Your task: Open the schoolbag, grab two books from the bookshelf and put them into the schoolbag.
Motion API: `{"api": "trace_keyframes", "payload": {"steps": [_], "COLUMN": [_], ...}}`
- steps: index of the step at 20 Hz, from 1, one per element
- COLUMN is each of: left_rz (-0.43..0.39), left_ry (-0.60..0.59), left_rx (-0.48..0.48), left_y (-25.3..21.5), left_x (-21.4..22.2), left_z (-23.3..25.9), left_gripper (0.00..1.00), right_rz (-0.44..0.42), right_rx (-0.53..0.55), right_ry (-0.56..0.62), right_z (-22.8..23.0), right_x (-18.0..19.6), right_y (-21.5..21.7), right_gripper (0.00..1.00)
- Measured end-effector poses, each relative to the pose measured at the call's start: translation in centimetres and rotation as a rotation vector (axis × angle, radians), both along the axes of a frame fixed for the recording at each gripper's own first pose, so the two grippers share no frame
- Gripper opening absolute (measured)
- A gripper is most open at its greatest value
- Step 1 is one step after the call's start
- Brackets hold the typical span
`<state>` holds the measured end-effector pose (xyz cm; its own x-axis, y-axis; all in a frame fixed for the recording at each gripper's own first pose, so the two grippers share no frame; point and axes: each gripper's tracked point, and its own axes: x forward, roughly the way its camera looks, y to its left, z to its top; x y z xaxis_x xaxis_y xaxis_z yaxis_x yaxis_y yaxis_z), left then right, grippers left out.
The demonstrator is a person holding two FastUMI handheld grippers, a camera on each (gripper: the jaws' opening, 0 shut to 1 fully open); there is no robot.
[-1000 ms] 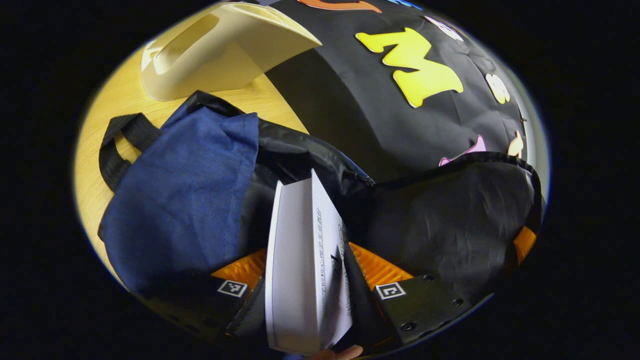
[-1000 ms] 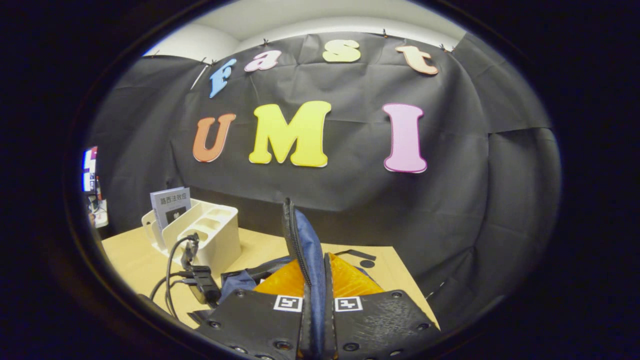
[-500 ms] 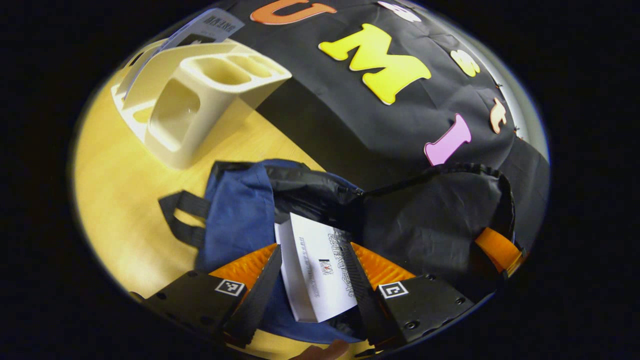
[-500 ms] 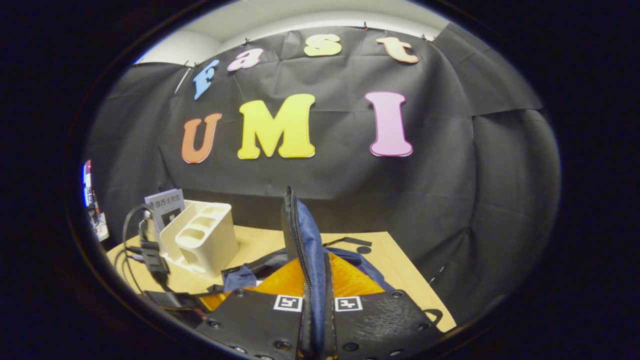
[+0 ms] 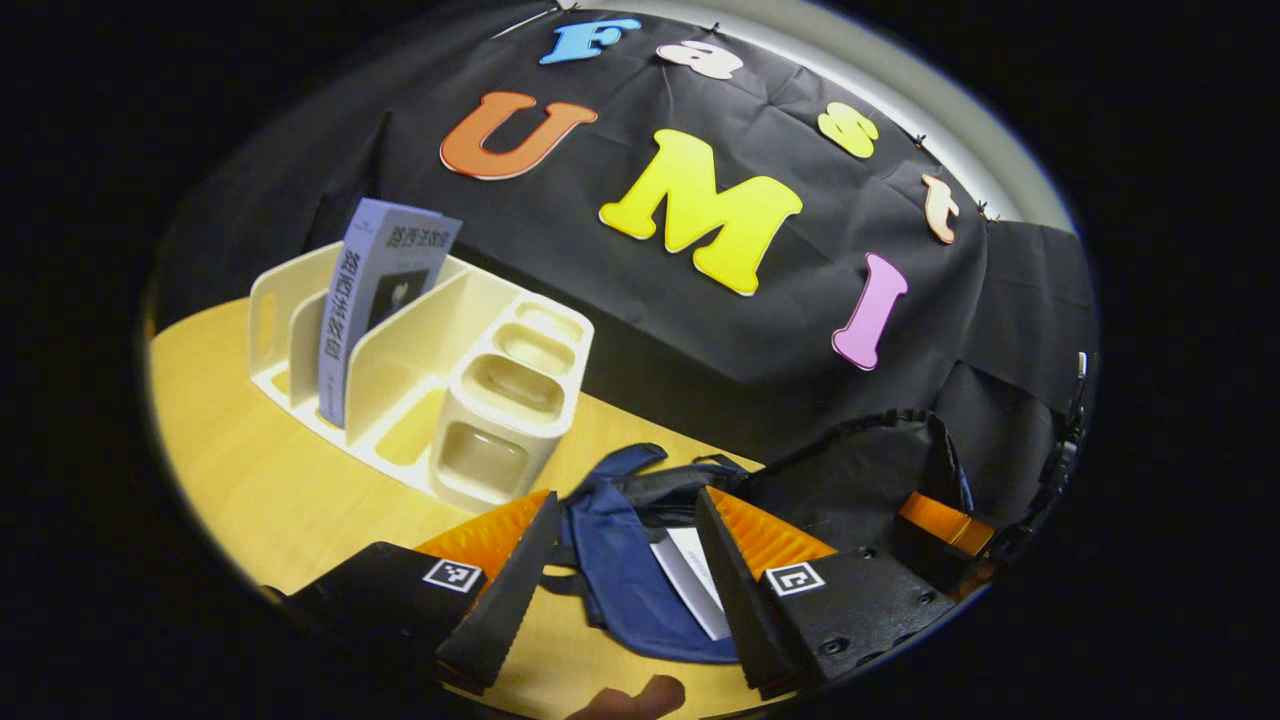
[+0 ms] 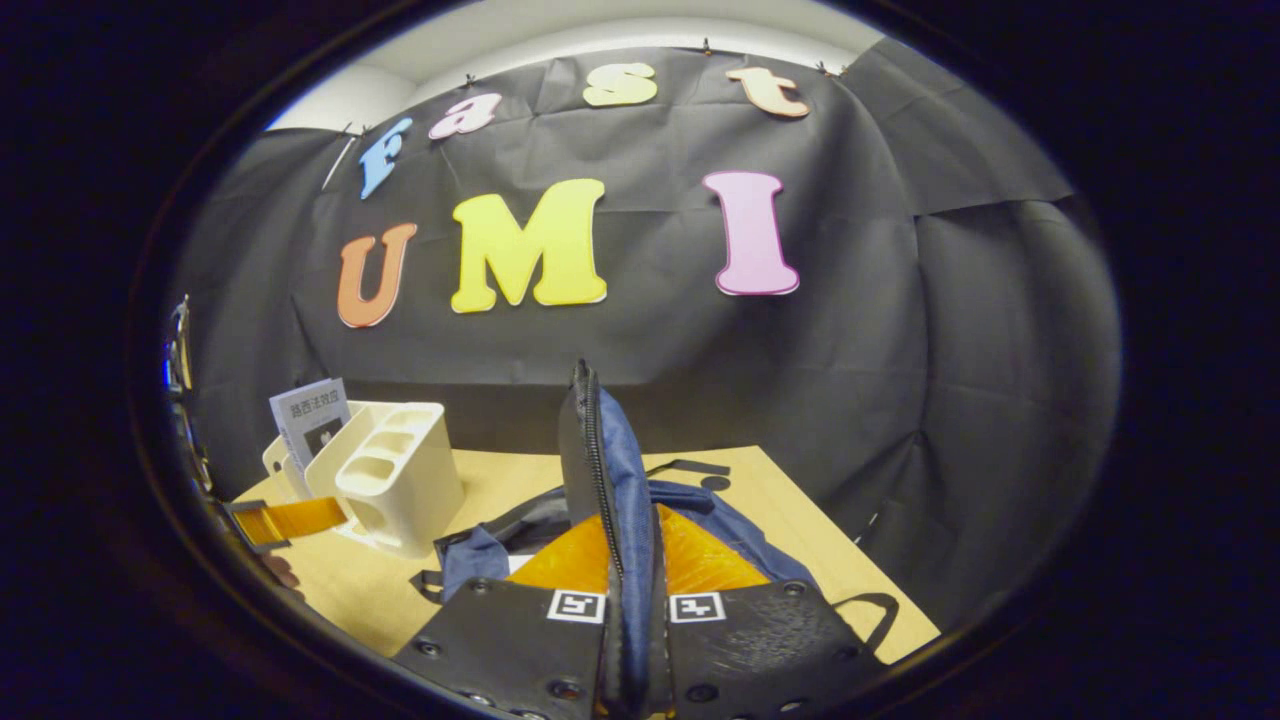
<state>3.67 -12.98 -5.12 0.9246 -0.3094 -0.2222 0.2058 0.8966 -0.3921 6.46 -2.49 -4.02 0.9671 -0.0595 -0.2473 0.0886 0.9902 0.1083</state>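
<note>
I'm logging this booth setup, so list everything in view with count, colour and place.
Table: one, light wood, under everything.
Bookshelf: one, cream, on the table's left side.
Upright book: one, pale blue-grey, in the bookshelf.
Schoolbag: one, dark blue with black lining, on the table, open.
White book: one, inside the schoolbag.
Bag flap: one, blue, held up.
Left tool: one, black and orange, open above the schoolbag.
Right tool: one, shut on the bag flap.

A light wooden tabletop [image 5: 260, 480] spreads under everything, and pale wall [image 6: 520, 30], perhaps plaster, shows above the black backdrop cloth [image 6: 850, 330].
</note>
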Motion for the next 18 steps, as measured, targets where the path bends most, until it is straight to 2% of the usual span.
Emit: {"api": "trace_keyframes", "payload": {"steps": [1,3,6,7,8,11,13,14,16,17,18], "left_rz": [0.026,0.066,0.084,0.091,0.101,0.153,0.137,0.148,0.154,0.16,0.169], "left_ry": [-0.02,-0.056,-0.066,-0.074,-0.089,-0.129,-0.165,-0.16,-0.132,-0.126,-0.103], "left_rx": [0.043,0.099,0.092,0.09,0.108,0.199,0.238,0.251,0.295,0.31,0.323], "left_y": [1.8,5.1,8.6,9.8,11.1,14.8,15.7,16.6,17.8,18.5,19.0], "left_x": [0.2,0.3,0.8,1.2,1.6,3.7,5.3,6.4,8.9,10.0,11.2], "left_z": [0.5,1.4,3.5,4.4,5.3,8.5,10.5,10.9,10.8,11.1,11.0], "left_gripper": [0.94,0.96,0.98,0.98,0.98,0.98,0.97,0.97,0.97,0.97,0.97], "right_rz": [0.004,0.016,0.015,0.011,0.008,0.022,0.034,0.036,0.045,0.048,0.049], "right_rx": [0.008,0.006,-0.001,-0.003,-0.004,-0.012,-0.01,-0.007,0.001,0.003,0.007], "right_ry": [-0.001,0.003,0.004,0.003,0.002,-0.009,-0.024,-0.024,-0.032,-0.034,-0.03], "right_z": [0.0,-0.2,-0.3,-0.4,-0.3,-0.5,-0.6,-0.9,-1.1,-1.2,-1.5], "right_x": [0.1,0.1,0.2,0.2,0.3,0.3,0.1,0.0,0.0,-0.1,-0.2], "right_y": [0.8,2.0,2.3,2.2,2.3,2.9,3.2,3.2,3.3,3.2,3.1], "right_gripper": [0.08,0.09,0.09,0.12,0.09,0.12,0.08,0.12,0.06,0.12,0.12]}}
